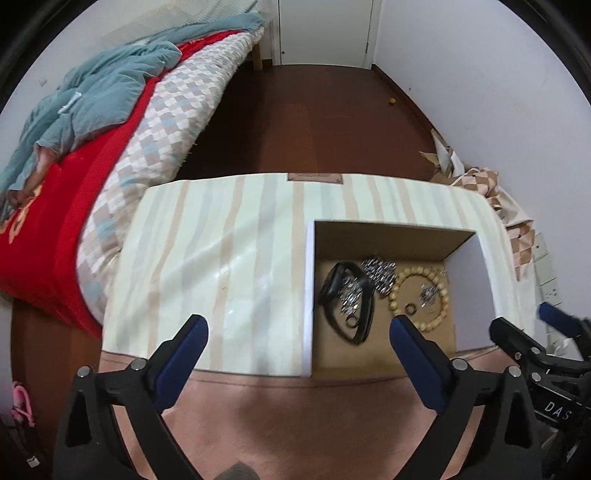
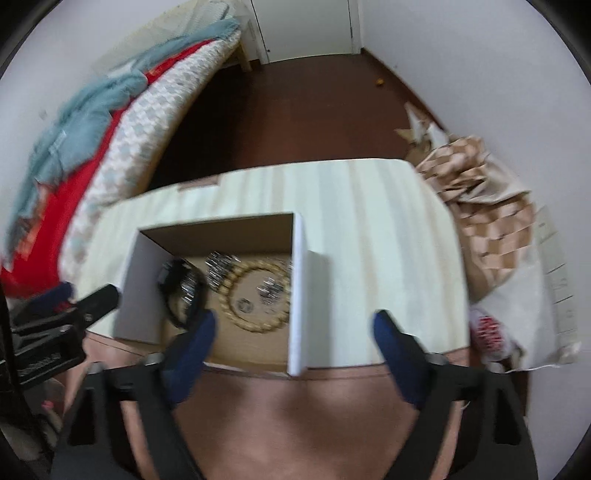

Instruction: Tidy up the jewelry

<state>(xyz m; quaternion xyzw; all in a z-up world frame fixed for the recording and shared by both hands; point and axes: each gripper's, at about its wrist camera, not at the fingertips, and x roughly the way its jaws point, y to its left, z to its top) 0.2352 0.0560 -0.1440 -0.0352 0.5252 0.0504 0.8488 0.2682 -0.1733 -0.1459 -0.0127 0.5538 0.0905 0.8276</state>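
Note:
An open cardboard box (image 1: 391, 229) (image 2: 147, 295) sits on the striped table. Inside lie a black watch (image 1: 341, 295) (image 2: 173, 280), a silver metal band (image 1: 380, 271) (image 2: 218, 269), a tan bead bracelet (image 1: 441, 295) (image 2: 236, 273), a silver piece (image 1: 428, 293) (image 2: 267, 290) and small rings (image 1: 410, 308) (image 2: 244, 305). My left gripper (image 1: 297, 332) is open and empty above the table's near edge, left of the box. My right gripper (image 2: 293, 328) is open and empty over the box's near right wall. Each gripper shows at the edge of the other's view.
The striped table (image 1: 221, 258) (image 2: 388, 240) has a pink near edge. A bed (image 1: 110, 129) with red and teal bedding stands at the left. Checked paper and cardboard scraps (image 2: 480, 206) lie on the floor at the right. A white door (image 1: 328, 33) is at the back.

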